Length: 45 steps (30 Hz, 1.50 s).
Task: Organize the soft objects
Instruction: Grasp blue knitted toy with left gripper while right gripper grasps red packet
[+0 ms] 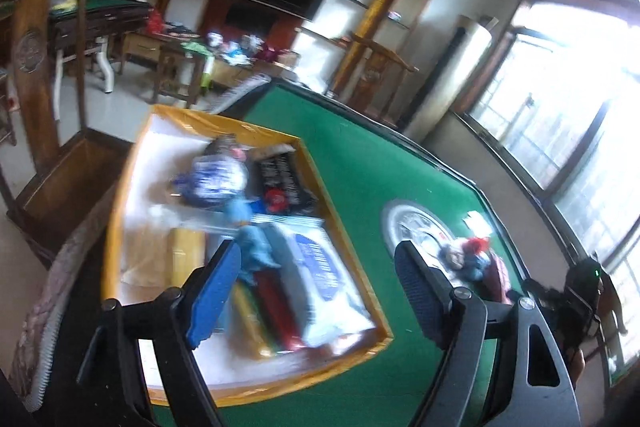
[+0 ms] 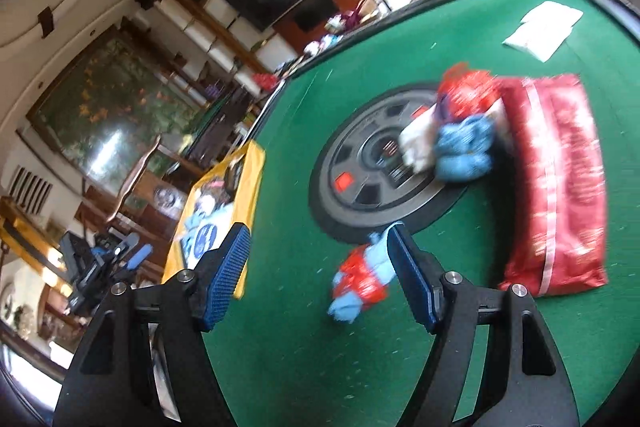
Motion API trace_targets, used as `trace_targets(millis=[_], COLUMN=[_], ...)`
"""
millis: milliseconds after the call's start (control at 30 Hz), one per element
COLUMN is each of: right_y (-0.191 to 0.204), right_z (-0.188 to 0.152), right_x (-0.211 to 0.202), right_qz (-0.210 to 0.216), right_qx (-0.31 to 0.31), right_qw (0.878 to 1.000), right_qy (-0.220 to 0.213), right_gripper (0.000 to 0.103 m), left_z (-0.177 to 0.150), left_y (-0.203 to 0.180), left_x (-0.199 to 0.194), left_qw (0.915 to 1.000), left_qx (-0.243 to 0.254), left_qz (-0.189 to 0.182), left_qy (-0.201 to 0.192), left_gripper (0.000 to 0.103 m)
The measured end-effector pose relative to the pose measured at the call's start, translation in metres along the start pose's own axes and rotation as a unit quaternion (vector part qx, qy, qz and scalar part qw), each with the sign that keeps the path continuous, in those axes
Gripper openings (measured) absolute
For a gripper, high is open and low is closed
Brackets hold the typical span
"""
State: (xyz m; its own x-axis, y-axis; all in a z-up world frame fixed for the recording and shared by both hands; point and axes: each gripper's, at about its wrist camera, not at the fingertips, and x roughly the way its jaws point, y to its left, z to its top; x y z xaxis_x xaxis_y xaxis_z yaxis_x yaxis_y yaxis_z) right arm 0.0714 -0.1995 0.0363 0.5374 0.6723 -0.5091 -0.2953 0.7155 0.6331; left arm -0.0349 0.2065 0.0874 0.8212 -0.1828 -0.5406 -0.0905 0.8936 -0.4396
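Observation:
My left gripper (image 1: pixel 318 247) hangs open over the near end of a yellow-rimmed box (image 1: pixel 344 227) on the green table; nothing is between its pads. The box holds several soft packs, with a blue plush toy (image 1: pixel 256 251) lying beside the left finger. My right gripper (image 2: pixel 316 231) is open above the table. A small red-and-blue soft toy (image 2: pixel 360 283) lies on the felt between its fingers, close to the right finger (image 2: pixel 412 275); the left pad is well clear of it. A red pillow-like bag (image 2: pixel 556 187) and a pile of blue, white and red soft things (image 2: pixel 460 143) lie further off.
The pile rests on the table's round centre dial (image 2: pixel 360 179). White packets (image 2: pixel 544 27) lie near the far table edge. The yellow box (image 2: pixel 252 183) stands at the table's left side, with the left gripper (image 2: pixel 108 263) beside it. Wooden chairs and a television stand beyond.

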Motion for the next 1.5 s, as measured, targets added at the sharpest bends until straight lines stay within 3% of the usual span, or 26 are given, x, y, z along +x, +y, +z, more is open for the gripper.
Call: trace_targets(millis=[233,400,533,700,800,900,967,1033,1200,1500], right_y=[-0.023,-0.045,-0.060,-0.066,-0.067,-0.068,-0.070,-0.073,-0.078,-0.080], right_z=[0.011,0.017,0.018,0.019,0.020,0.021,0.022,0.021,0.019,0.020], right_x=[-0.032,-0.058,-0.070,-0.079,-0.083,-0.080,-0.072,-0.064,-0.045,0.000], right_qz=[-0.053,-0.065,-0.053,-0.060,-0.082,-0.132,-0.163,-0.187,-0.226,-0.310], right_qx=[0.025,0.064,0.097,0.107,0.108,0.099,0.089,0.085,0.065,0.005], right_qw=[0.997,0.991,0.988,0.986,0.984,0.980,0.979,0.976,0.971,0.950], right_qy=[-0.056,-0.094,-0.108,-0.114,-0.118,-0.107,-0.086,-0.068,-0.039,0.021], right_gripper=[0.073,0.073,0.073,0.073,0.073,0.073,0.073,0.073,0.072,0.072], left_z=[-0.017,-0.040,-0.064,-0.098,-0.110,-0.117,-0.122,-0.125,-0.114,-0.112], left_y=[-0.076,-0.138,-0.189,-0.224,-0.238,-0.242,-0.240,-0.234,-0.215,-0.212], left_x=[0.035,0.085,0.132,0.173,0.184,0.187,0.190,0.193,0.187,0.194], left_qw=[0.9925,0.9711,0.9539,0.9360,0.9339,0.9351,0.9364,0.9361,0.9421,0.9418], left_qx=[0.063,0.089,0.139,0.195,0.222,0.255,0.264,0.261,0.245,0.241], left_qz=[-0.076,-0.146,-0.138,-0.106,-0.081,-0.059,-0.060,-0.063,-0.074,-0.086], left_qy=[0.073,0.166,0.227,0.273,0.269,0.239,0.223,0.227,0.216,0.218], left_gripper=[0.080,0.080,0.080,0.080,0.080,0.079,0.062,0.054,0.054,0.054])
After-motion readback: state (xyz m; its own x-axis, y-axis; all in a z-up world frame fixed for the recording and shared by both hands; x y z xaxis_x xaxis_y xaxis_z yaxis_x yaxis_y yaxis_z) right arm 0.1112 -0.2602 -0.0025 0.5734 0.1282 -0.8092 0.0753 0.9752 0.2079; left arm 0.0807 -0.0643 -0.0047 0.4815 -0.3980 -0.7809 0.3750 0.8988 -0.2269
